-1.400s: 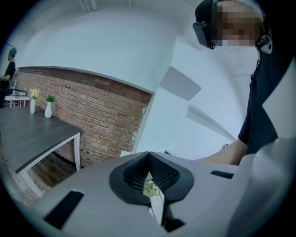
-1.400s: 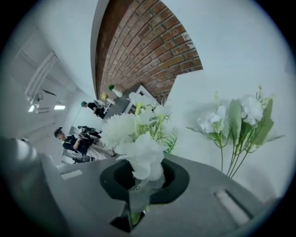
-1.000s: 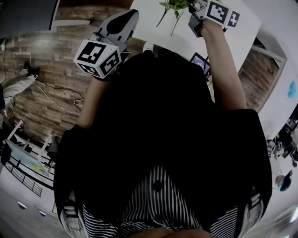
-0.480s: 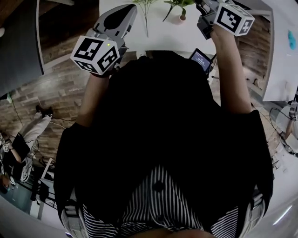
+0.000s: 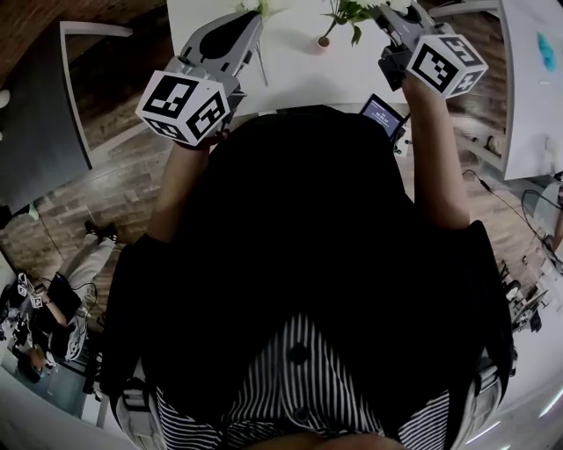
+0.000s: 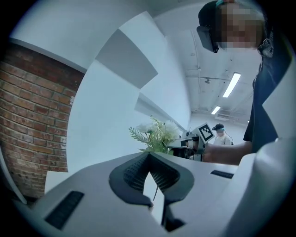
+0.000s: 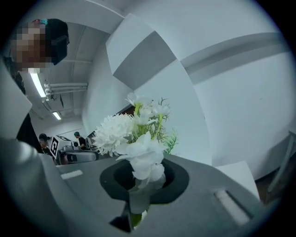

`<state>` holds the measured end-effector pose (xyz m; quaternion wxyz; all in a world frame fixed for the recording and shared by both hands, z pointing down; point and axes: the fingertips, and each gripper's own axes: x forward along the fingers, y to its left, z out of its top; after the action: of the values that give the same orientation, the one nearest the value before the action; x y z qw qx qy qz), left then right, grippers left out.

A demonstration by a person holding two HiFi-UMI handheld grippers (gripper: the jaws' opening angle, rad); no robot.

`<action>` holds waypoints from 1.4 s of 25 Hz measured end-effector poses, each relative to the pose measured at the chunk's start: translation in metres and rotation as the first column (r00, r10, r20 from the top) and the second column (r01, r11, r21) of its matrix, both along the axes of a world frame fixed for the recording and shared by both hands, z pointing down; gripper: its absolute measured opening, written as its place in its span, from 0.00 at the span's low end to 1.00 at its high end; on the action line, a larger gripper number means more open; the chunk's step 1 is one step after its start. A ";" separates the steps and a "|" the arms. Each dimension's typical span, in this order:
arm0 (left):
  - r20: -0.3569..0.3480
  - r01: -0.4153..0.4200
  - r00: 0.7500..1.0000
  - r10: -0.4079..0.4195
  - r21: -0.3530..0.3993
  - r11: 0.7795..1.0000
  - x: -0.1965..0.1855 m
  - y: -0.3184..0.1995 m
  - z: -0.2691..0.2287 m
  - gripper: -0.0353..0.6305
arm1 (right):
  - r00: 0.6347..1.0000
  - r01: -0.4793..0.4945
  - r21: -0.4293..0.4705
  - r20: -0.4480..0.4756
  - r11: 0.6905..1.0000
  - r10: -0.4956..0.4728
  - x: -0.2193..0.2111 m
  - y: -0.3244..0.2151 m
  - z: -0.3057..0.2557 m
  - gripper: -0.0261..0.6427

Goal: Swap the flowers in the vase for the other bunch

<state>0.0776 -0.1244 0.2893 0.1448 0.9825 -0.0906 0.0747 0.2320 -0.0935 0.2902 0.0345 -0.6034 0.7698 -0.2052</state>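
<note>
My right gripper (image 7: 138, 203) is shut on the stems of a bunch of white flowers (image 7: 136, 134) with green sprigs, held upright. In the head view this gripper (image 5: 385, 12) is at the top right over the white table (image 5: 290, 70), with green leaves (image 5: 349, 10) at its tip. My left gripper (image 5: 251, 22) is raised at the top left. Its jaws (image 6: 149, 155) meet at the tips with a thin stem (image 6: 155, 190) showing in the gap behind them. That stem (image 5: 261, 54) hangs below the tip. No vase can be made out.
A small pink thing (image 5: 324, 41) sits at the foot of a stem on the table; what it is I cannot tell. A small screen (image 5: 381, 112) hangs at the person's chest. Brick wall (image 6: 32, 120) is on the left, with white wall panels ahead. Other people stand far back.
The view has swung round: the wooden floor has slid away and the white table now fills the top. Both grippers have stayed raised and carried their flowers over the table.
</note>
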 end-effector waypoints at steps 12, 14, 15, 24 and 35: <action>0.051 -0.005 0.999 0.006 -0.005 1.000 0.024 -0.002 0.010 0.06 | 0.999 -0.034 -0.003 -0.027 0.999 0.034 0.019 0.008 0.049 0.09; 0.060 0.002 0.998 -0.001 -0.008 1.000 0.028 -0.004 0.014 0.06 | 0.999 -0.024 -0.012 -0.028 1.000 0.024 0.020 0.007 0.059 0.09; 0.064 0.005 0.998 -0.005 -0.010 1.000 0.030 -0.005 0.015 0.06 | 0.999 -0.020 -0.015 -0.029 1.000 0.020 0.021 0.006 0.064 0.09; 0.099 0.006 0.995 -0.004 -0.024 1.000 0.040 -0.006 0.017 0.06 | 0.998 -0.004 -0.036 -0.066 0.999 0.002 0.020 0.006 0.099 0.09; 0.107 0.004 0.994 0.001 -0.045 0.999 0.026 0.001 0.023 0.06 | 0.993 0.112 -0.119 -0.023 0.987 -0.116 -0.008 0.006 0.146 0.21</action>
<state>0.1034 -0.1237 0.3125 0.1619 0.9734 -0.0974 0.1293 0.2245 -0.0872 0.4361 -0.0243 -0.5622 0.7901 -0.2429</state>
